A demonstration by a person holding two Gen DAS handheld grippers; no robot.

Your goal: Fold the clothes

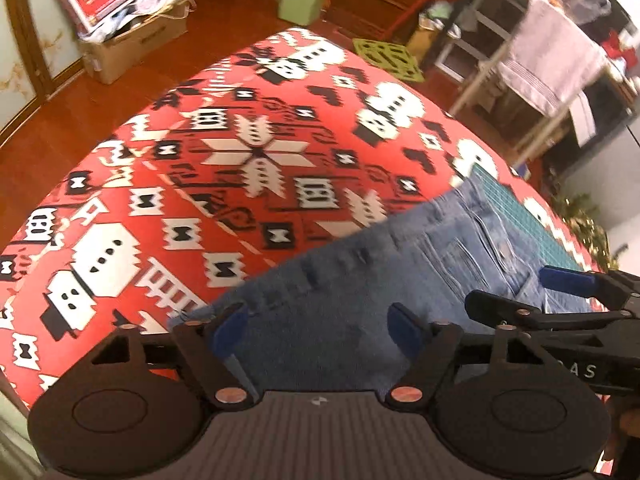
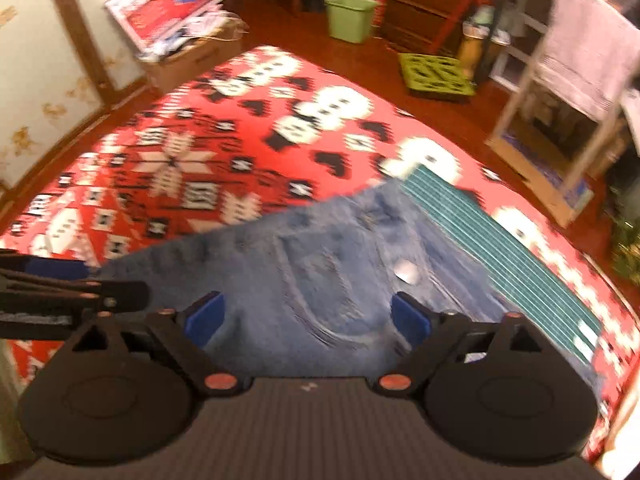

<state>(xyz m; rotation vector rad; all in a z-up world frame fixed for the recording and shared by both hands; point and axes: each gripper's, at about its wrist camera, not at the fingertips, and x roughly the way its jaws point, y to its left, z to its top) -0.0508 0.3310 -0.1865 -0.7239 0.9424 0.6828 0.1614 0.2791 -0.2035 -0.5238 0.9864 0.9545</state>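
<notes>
Both grippers, left gripper point(image 1: 320, 326) and right gripper point(image 2: 308, 316), hang with jaws apart just above the jeans point(image 2: 320, 272), whose length runs away rightward beside the green mat point(image 2: 520, 260).

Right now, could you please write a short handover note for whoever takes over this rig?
Left gripper: open, holding nothing, above the near edge of the jeans.
Right gripper: open, empty, over the pocket area, close beside the left one.
The jeans lie on the red patterned cloth, partly covering a green mat.
Done: whether any fold has been made cannot be told.
Left: grip the denim and fold.
</notes>
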